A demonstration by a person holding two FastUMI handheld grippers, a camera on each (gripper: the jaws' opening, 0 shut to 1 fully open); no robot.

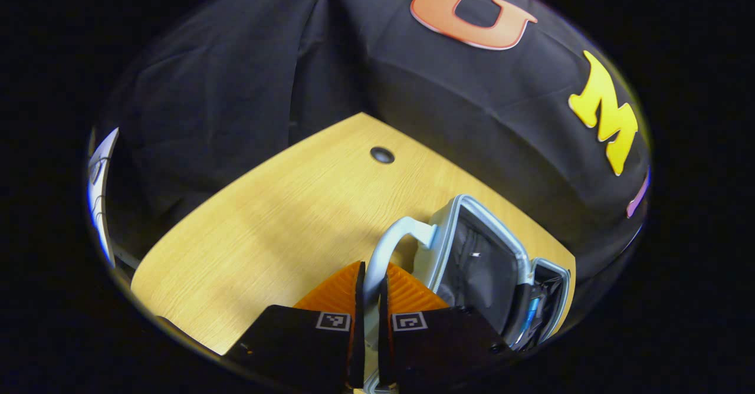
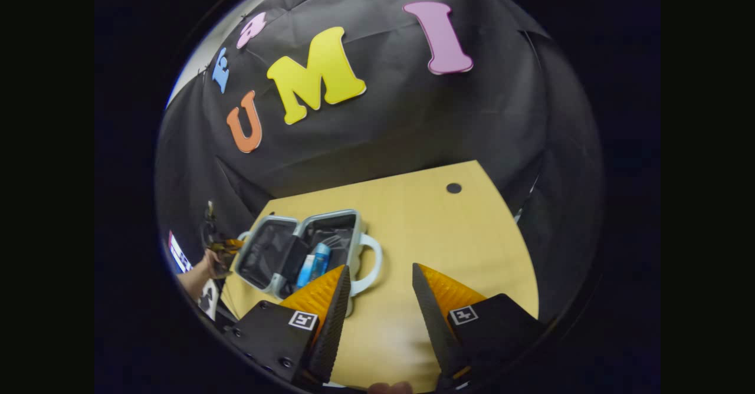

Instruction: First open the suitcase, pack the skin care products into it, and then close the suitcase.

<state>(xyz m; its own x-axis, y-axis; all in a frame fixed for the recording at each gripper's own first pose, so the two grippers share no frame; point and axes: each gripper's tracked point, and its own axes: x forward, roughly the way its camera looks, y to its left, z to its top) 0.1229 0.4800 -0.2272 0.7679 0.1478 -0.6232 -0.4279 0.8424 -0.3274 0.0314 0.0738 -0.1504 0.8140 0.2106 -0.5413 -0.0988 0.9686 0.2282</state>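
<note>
A small light-blue suitcase point(image 2: 301, 223) lies open on the wooden table point(image 2: 454, 240), both black-lined halves facing up. Blue skin care tubes point(image 2: 314, 264) rest in its right half. In the left gripper view the nearer half point(image 1: 478, 258) stands tilted, and my left gripper point(image 1: 372, 271) is shut on that half's pale handle point(image 1: 392, 235). In the right gripper view that same left gripper point(image 2: 221, 245) shows at the case's left side, held by a hand. My right gripper point(image 2: 380, 267) is open above the table, just right of the other handle point(image 2: 373, 258), holding nothing.
A dark cable hole point(image 2: 453, 188) sits near the table's far right corner, and another point(image 1: 382, 155) shows in the left gripper view. Black cloth walls close off the back and sides. Bare tabletop point(image 1: 265, 223) spreads left of the case.
</note>
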